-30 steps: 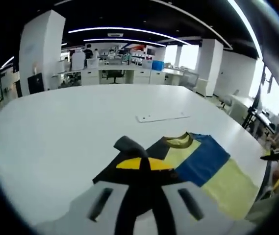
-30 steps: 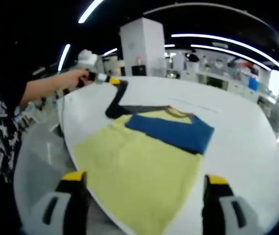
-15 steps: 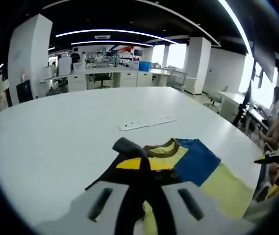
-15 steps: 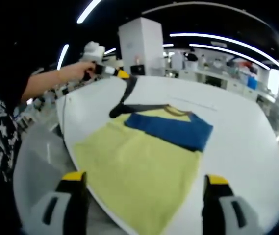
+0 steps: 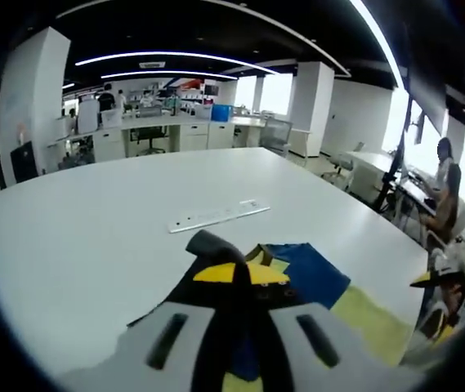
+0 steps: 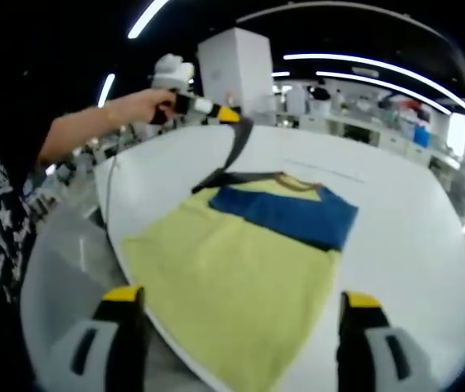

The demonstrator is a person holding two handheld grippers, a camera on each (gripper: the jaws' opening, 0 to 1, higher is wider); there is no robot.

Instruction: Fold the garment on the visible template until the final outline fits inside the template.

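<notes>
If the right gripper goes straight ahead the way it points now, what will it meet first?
Most likely the yellow part of the shirt, lying on the white table directly ahead of the open right gripper. Depth is hard to judge in this view.

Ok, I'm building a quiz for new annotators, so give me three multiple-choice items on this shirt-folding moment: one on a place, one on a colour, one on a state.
1. Where does the yellow shirt's hem lie?
A. mid-table
B. over the table's near edge
C. on the floor

2. What colour is the sleeve folded across the shirt's chest?
A. blue
B. red
C. white

3. How are the left tongs?
A. open above the table
B. shut on the black sleeve
C. lying on the table

Answers:
1 B: the yellow shirt overhangs the white table.
2 A: the blue sleeve crosses the chest.
3 B: the left tongs pinch the black sleeve, raised off the table.
</notes>
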